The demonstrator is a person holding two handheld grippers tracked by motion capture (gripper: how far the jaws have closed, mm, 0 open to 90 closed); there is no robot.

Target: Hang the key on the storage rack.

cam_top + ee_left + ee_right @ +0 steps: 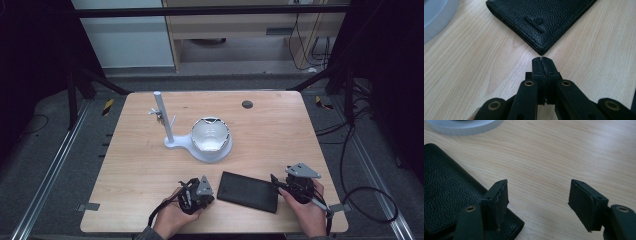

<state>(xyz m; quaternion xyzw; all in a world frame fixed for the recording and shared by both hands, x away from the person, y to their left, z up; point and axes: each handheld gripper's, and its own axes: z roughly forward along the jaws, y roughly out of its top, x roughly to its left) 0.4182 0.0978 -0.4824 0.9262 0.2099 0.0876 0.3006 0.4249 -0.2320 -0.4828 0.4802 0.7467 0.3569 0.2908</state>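
A black grained wallet [248, 191] lies flat low in the high view's centre on the tabletop [270, 135]; its small embossed mark [535, 23] is too faint to read. The left tool [542, 65] has its jaws pressed together just short of the wallet's corner, holding nothing. The right tool [537, 200] gapes wide, one jaw over the wallet's edge.

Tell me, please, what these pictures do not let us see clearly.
- Small items hanging on the white stand: too small in the high view.
- Bowl: contents unclear in the high view, washed out by glare.
- Wallet: cut off by the top edge in the left gripper view; its embossed mark is unreadable.
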